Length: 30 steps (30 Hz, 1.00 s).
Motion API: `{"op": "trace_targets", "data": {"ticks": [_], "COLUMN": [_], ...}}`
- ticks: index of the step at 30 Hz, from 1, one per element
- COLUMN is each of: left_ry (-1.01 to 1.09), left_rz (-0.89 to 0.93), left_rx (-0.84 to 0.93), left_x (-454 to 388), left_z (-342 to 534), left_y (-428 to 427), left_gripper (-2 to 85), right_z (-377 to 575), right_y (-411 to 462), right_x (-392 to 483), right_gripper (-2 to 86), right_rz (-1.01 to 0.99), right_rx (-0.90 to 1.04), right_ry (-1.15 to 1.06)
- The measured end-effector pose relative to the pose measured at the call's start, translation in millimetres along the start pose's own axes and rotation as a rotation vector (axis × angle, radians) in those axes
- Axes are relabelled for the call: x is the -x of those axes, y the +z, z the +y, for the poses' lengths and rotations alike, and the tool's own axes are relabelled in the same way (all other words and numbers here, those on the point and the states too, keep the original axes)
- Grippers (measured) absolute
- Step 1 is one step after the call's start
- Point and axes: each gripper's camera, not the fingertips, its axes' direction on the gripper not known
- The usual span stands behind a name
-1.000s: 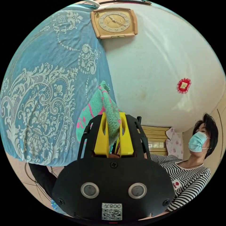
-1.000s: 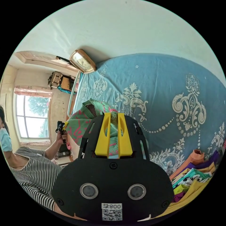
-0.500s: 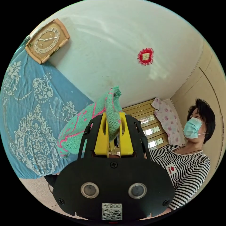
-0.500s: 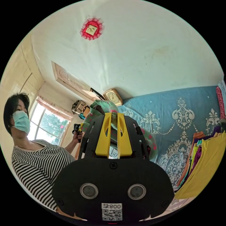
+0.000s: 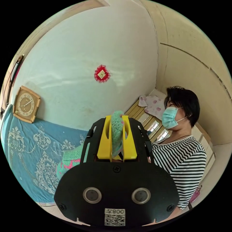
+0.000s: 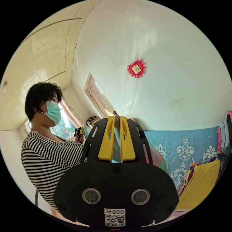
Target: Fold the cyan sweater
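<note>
The cyan knit sweater (image 5: 117, 130) with pink markings is held up in the air. In the left gripper view my left gripper (image 5: 117, 120) is shut on a fold of it, and more of the knit hangs below at the lower left. In the right gripper view my right gripper (image 6: 117, 120) is shut on another part of the sweater (image 6: 117, 142), which trails down behind the jaws on the right. The other gripper (image 6: 78, 132) is seen in the person's hand, left of the jaws.
A blue patterned bedspread (image 5: 26, 149) lies below, also seen in the right gripper view (image 6: 191, 147). A stack of folded clothes (image 6: 200, 178) sits at the lower right. A clock (image 5: 25, 104) leans on the white wall. The person in a striped top (image 5: 178, 159) stands close.
Both grippers have risen and tilted upward with the sweater; both views now face the wall and ceiling more than the bed. Less of the sweater shows beyond the jaws.
</note>
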Motion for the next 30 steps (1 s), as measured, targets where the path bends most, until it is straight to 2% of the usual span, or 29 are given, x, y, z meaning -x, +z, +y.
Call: {"op": "trace_targets", "data": {"ticks": [5,9,12,14,18,20,22,23,26,30], "left_ry": [0.161,0.209,0.162,0.076,-0.124,-0.287,-0.421,-0.463,-0.606,-0.843], "left_rz": [-0.022,-0.067,-0.143,-0.232,-0.411,-0.487,-0.57,-0.549,-0.565,-0.595], "left_rx": [-0.045,-0.07,-0.038,0.006,0.064,0.094,0.132,0.175,0.346,0.522], "left_x": [-56,-58,-17,46,185,280,333,359,407,438], "left_z": [-35,-54,-75,-92,-98,-73,-38,-10,87,211], "left_y": [-16,-12,12,44,102,131,143,150,164,166], "left_gripper": [6.9,6.7,6.7,6.9,7.0,6.5,5.9,5.7,5.9,6.8], "right_z": [-18,-43,-77,-106,-124,-102,-71,-44,39,138], "right_y": [-26,-17,24,80,167,223,258,282,321,333], "right_x": [33,22,-28,-96,-223,-296,-328,-345,-384,-426], "right_gripper": [2.2,1.9,1.4,1.0,0.4,0.2,0.2,0.2,0.2,0.7], "right_rz": [-0.021,0.013,0.057,0.128,0.296,0.294,0.304,0.298,0.311,0.364], "right_rx": [-0.054,-0.023,0.075,0.204,0.303,0.364,0.41,0.479,0.67,0.848], "right_ry": [-0.1,-0.132,-0.094,-0.018,0.162,0.294,0.337,0.357,0.443,0.639]}}
